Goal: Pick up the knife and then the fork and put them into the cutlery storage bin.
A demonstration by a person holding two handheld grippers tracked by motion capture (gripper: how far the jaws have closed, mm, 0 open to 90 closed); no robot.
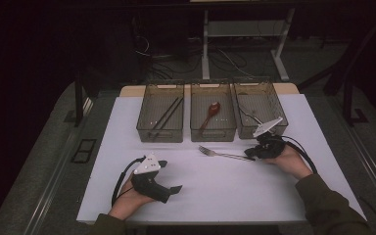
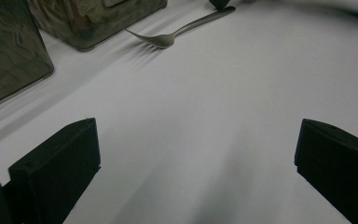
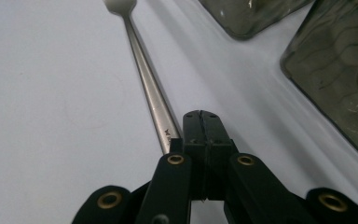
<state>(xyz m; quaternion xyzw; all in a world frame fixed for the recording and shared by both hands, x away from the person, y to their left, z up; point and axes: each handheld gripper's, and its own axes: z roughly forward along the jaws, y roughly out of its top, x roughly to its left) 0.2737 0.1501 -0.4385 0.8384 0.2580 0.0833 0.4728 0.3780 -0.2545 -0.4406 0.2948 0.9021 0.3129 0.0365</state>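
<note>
White table (image 1: 127,127), three clear bins in a row at the far side. Left bin (image 1: 160,113) has dark chopsticks (image 1: 166,117), middle bin (image 1: 212,116) has a red-brown spoon (image 1: 210,113), right bin (image 1: 259,108) has some thin metal piece I can't make out.

Fork (image 1: 225,154) lies flat on the table just in front of the middle and right bins — tines toward the person's left, handle running to the right. In the left gripper view the fork (image 2: 177,33) sits far off near the bins, tines down on the cloth. In the right gripper view the fork (image 3: 144,79) handle runs straight up from the jaw tips.

Right gripper (image 1: 252,153) is low at the handle end of the fork, hand resting on the table. Its jaws are pressed together — right gripper (image 3: 204,133) shows the two black pads meeting with no gap. The handle end sits just beside the left edge of the shut tips, touching or nearly so; can't tell if any metal is actually pinched.

Left gripper (image 1: 175,189) rests on the near left part of the table, well apart from the fork, pointing right. Jaws spread wide — left gripper (image 2: 196,172) has bare table between them, nothing held.
</note>
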